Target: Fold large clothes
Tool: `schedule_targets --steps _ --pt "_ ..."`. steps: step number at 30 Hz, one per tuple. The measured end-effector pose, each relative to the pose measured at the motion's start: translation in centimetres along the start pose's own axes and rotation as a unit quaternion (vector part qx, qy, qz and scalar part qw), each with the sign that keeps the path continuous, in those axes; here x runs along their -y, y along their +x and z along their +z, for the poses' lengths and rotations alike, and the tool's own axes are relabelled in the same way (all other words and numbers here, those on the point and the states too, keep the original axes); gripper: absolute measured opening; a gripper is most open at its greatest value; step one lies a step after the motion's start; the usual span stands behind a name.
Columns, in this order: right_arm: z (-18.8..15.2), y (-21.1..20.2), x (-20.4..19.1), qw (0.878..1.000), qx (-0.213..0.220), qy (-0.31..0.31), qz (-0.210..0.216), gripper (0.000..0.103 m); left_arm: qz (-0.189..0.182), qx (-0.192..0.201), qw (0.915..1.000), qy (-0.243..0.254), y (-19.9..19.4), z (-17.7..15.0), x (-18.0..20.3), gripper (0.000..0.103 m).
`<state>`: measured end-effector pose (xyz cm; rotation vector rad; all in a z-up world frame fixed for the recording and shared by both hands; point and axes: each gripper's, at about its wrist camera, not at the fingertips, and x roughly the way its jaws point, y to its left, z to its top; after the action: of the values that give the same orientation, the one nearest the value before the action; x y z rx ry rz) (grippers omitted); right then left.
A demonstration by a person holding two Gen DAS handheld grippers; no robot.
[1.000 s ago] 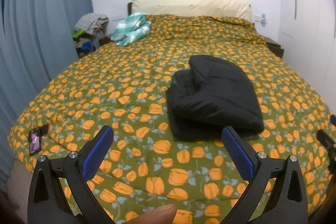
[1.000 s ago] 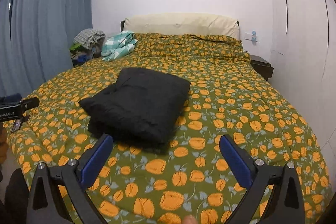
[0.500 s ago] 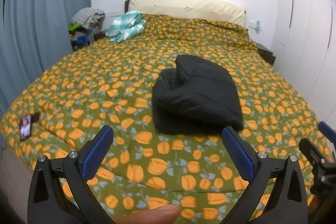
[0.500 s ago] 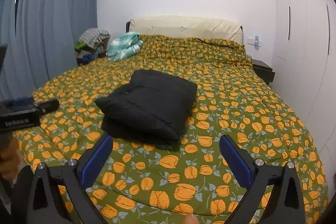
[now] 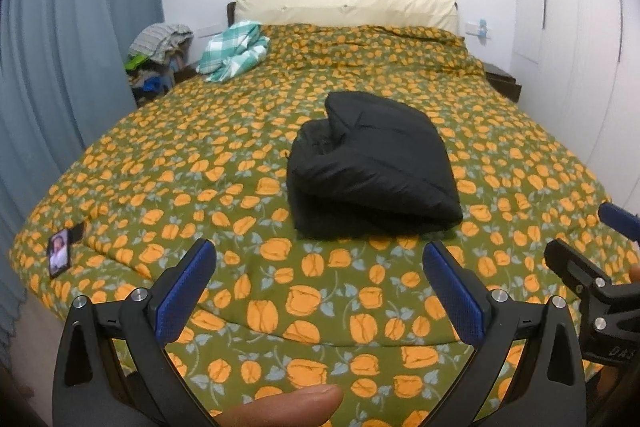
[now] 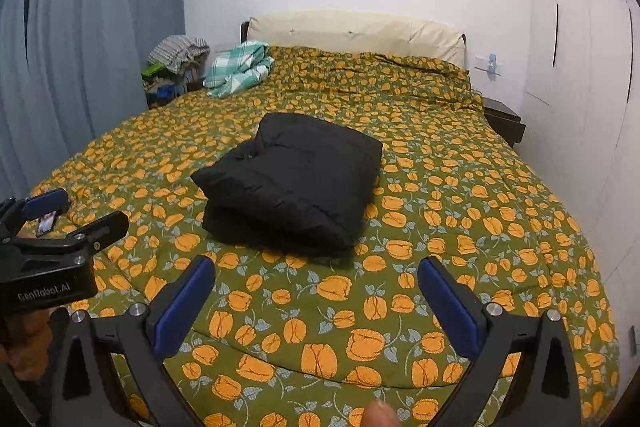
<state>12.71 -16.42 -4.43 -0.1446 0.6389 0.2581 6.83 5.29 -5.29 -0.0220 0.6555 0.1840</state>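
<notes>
A black padded garment (image 5: 372, 167) (image 6: 296, 187) lies folded into a thick bundle in the middle of the bed (image 5: 180, 163) (image 6: 460, 227), which has a green cover with orange flowers. My left gripper (image 5: 318, 267) is open and holds nothing, hovering over the bed's near edge, short of the bundle. My right gripper (image 6: 318, 287) is also open with nothing between its blue pads, likewise back from the bundle. The right gripper shows at the right edge of the left wrist view, and the left gripper at the left edge of the right wrist view.
A teal checked cloth (image 5: 234, 51) (image 6: 238, 71) lies near the pillow (image 5: 344, 3). A heap of clothes (image 5: 160, 55) sits beside the bed by the blue curtain (image 5: 64, 47). A phone (image 5: 59, 253) rests on the bed's near left corner. A dark nightstand (image 6: 502, 119) stands right.
Both grippers have drawn back and risen from the bed, so the bundle looks farther away. The garment itself has not moved. Both stay open.
</notes>
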Motion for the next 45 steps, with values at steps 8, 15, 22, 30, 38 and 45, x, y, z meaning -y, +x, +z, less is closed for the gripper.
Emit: schedule_targets --steps 8,15,22,30,38,45 --pt "-0.6 1.0 -0.1 0.999 -0.038 0.004 -0.033 0.103 0.015 -0.033 0.9993 0.007 0.9 -0.5 0.5 0.103" --pt "-0.9 1.6 0.0 0.998 -0.052 0.001 -0.038 0.103 0.007 -0.040 0.9989 0.025 0.9 -1.0 1.5 0.103" --pt "-1.1 1.7 -0.6 0.997 -0.059 -0.009 -0.039 0.103 0.006 -0.045 0.9985 0.030 0.7 -1.1 1.8 0.102" --pt "-0.8 1.3 -1.0 0.997 -0.057 -0.012 -0.041 0.103 0.003 -0.049 0.9986 0.020 0.4 -0.8 1.2 0.102" --pt "-0.6 1.1 -1.2 0.997 -0.060 -0.015 -0.047 0.103 0.005 -0.047 0.9987 0.021 0.3 -0.7 1.3 0.102" --pt "-0.3 0.8 -1.4 0.997 -0.058 -0.020 -0.048 0.103 0.002 -0.050 0.9985 0.021 0.0 -0.4 1.3 0.102"
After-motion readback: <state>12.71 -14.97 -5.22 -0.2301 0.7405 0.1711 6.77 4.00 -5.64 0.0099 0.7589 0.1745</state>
